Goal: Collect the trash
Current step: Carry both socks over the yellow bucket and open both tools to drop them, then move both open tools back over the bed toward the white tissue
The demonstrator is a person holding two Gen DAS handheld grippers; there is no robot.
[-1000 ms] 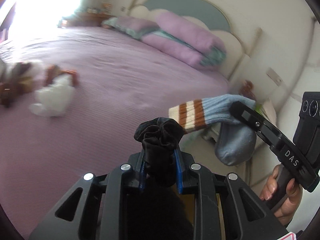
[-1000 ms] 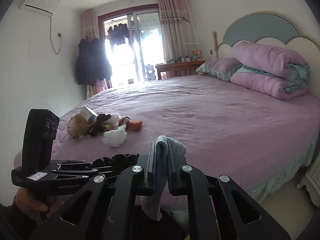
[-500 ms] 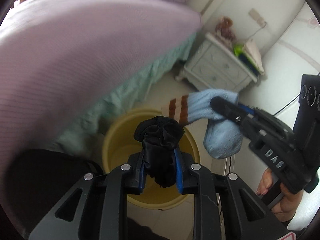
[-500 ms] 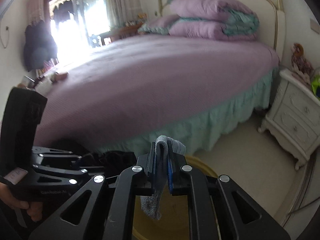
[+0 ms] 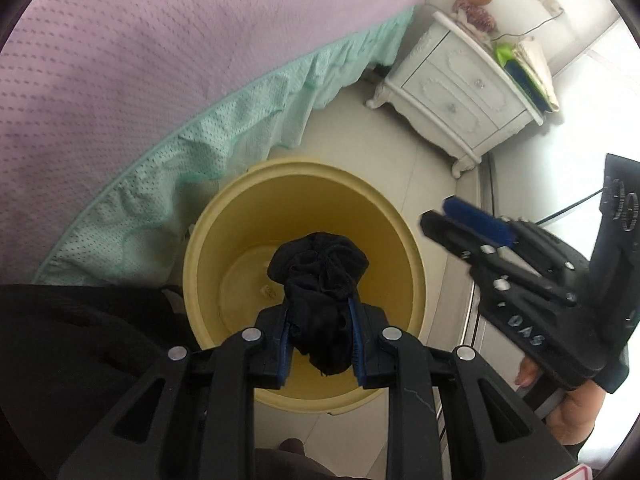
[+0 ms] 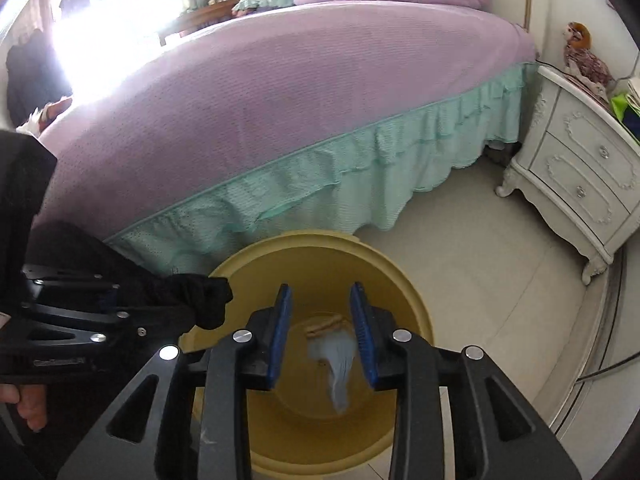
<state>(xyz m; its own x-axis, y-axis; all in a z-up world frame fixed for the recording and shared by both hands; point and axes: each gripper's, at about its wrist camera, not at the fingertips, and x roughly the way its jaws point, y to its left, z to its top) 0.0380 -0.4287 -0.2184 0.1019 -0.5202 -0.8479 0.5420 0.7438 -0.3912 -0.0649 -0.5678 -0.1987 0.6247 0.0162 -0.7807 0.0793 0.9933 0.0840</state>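
Observation:
A yellow bucket [image 5: 396, 240] stands on the floor beside the bed; it also shows in the right wrist view [image 6: 416, 312]. My left gripper [image 5: 320, 320] is shut on a crumpled black sock [image 5: 320, 272] and holds it over the bucket's mouth; the sock also shows in the right wrist view [image 6: 204, 300]. My right gripper [image 6: 323, 320] is open above the bucket, and a blue striped sock [image 6: 336, 360], blurred, is inside the bucket below it. In the left wrist view the right gripper [image 5: 452, 220] is at the bucket's right, empty.
The purple bed [image 6: 280, 92] with a teal frill [image 6: 320, 188] is close behind the bucket. A white nightstand [image 6: 580, 168] stands to the right on the pale tile floor [image 6: 480, 280]. A cable runs along the floor at the right.
Both grippers swung from the bed down over the bucket. My right gripper opened and let go of the blue striped sock, which is dropping into the bucket. The left still holds the black sock.

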